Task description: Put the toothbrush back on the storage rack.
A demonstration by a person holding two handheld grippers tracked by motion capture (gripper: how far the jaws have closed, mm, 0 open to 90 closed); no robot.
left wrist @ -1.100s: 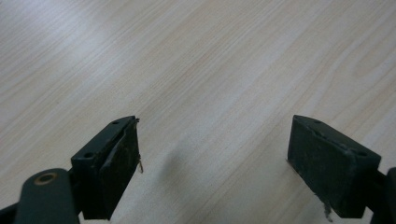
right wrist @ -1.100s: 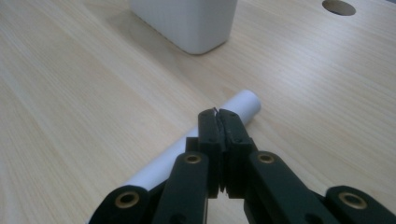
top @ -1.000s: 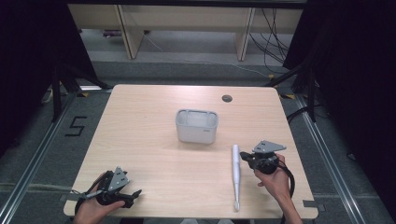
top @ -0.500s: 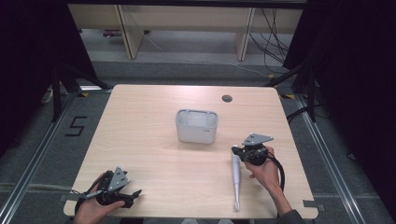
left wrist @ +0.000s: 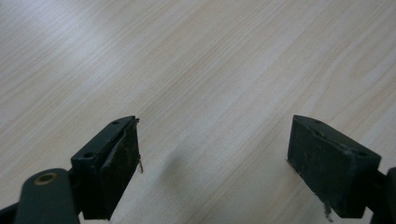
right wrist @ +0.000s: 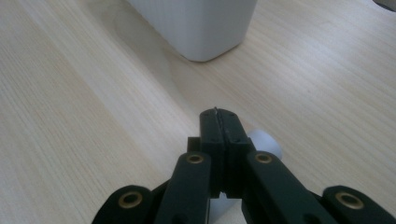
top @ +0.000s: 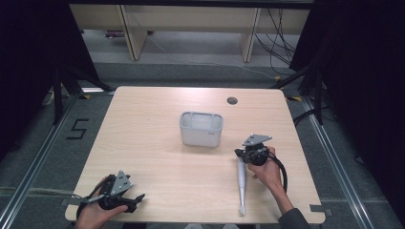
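A long white rod (top: 242,183) lies on the wooden table (top: 143,143), right of centre, pointing toward the near edge. My right gripper (top: 237,152) hovers over its far end with its jaws pressed together and nothing between them. In the right gripper view the shut gripper (right wrist: 219,116) covers most of the rod's rounded white end (right wrist: 267,142). A white ribbed container (top: 200,129) stands just beyond, its wall (right wrist: 196,23) close ahead. My left gripper (top: 138,198) rests at the near left corner, and its jaws (left wrist: 212,163) stand wide open over bare wood.
A small dark grommet hole (top: 232,100) sits near the table's far edge. Metal rails run along the floor on both sides of the table, and shelving legs and cables stand beyond the far edge.
My right gripper has moved left and a little toward the container, ending over the rod's far end. The left gripper has stayed put.
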